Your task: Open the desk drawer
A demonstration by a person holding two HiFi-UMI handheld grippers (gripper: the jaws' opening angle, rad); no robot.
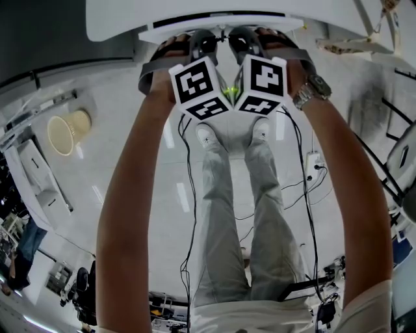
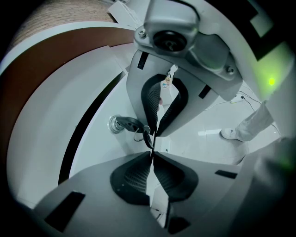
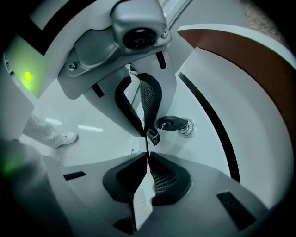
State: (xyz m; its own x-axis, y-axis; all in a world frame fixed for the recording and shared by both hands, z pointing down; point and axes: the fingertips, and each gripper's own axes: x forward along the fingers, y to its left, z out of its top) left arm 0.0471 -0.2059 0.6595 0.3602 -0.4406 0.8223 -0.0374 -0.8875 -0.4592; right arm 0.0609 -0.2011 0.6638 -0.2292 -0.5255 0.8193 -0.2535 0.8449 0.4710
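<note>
The white drawer front (image 1: 224, 25) sits under the white desk top (image 1: 123, 19), straight ahead of me. A black key (image 2: 127, 124) with a ring and a small tag hangs in the front's round lock (image 2: 114, 124), also visible as the key (image 3: 172, 123). My left gripper (image 2: 151, 155) and right gripper (image 3: 148, 155) stand side by side, tips almost meeting just beside the key tag. Both have their jaws closed tip to tip, with floor showing through the slit behind. I cannot tell whether either pinches the tag. In the head view the marker cubes hide the tips of left gripper (image 1: 207, 40) and right gripper (image 1: 242, 38).
A brown desk edge (image 2: 55, 69) curves above the drawer front (image 2: 92, 152). A beige wastebasket (image 1: 67, 130) stands on the floor at left. A power strip (image 1: 312, 166) and cables lie at right. My shoes (image 1: 207, 135) are right below the grippers.
</note>
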